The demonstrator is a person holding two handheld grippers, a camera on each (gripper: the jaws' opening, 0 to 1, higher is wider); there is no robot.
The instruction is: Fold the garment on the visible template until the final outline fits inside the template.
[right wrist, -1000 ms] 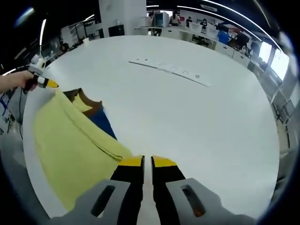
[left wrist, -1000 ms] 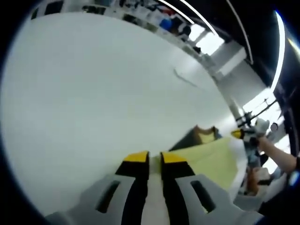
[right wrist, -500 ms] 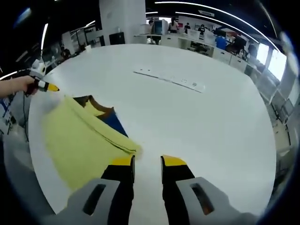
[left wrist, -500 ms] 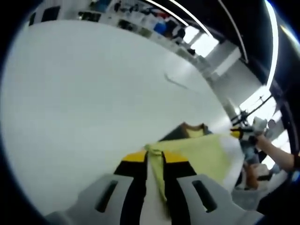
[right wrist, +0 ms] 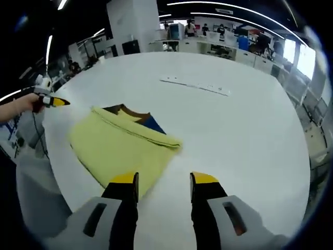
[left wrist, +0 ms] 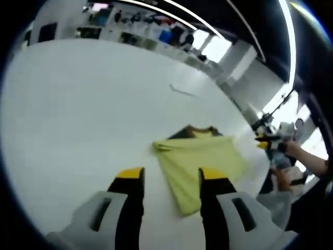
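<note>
Left gripper view: left gripper [left wrist: 170, 179] at bottom, jaws spread apart, nothing between them, yellow tips over the white table [left wrist: 78, 114]. Just past the tips and a bit to the right lies the folded yellow garment [left wrist: 200, 161], flat on the table, one corner pointing down between the jaws. A thicker folded edge runs along its upper side. A dark blue and brown layer [left wrist: 193, 131] peeks out from under the far edge. Beyond it, further up the table, a thin white strip [left wrist: 182, 91]. At the right edge the other gripper [left wrist: 266, 141] comes in, held by a hand [left wrist: 296, 151]; too small to tell its jaw state here. Office desks and ceiling lights in the blurred background.

Right gripper view: at the left edge a hand [right wrist: 15, 107] holds the left gripper [right wrist: 53, 102], yellow tip pointing toward the garment, apart from it. The yellow garment [right wrist: 119, 151] lies left of centre near the table's near edge, folded into a rough rectangle, rolled fold along its far side. The dark blue and brown layer [right wrist: 136, 115] sticks out beyond that fold. The white strip [right wrist: 195, 86] lies well apart, further up the table [right wrist: 244, 135]. Right gripper [right wrist: 164, 185] at bottom, jaws wide apart, holding nothing, left tip just over the garment's near corner, right tip over bare table.
</note>
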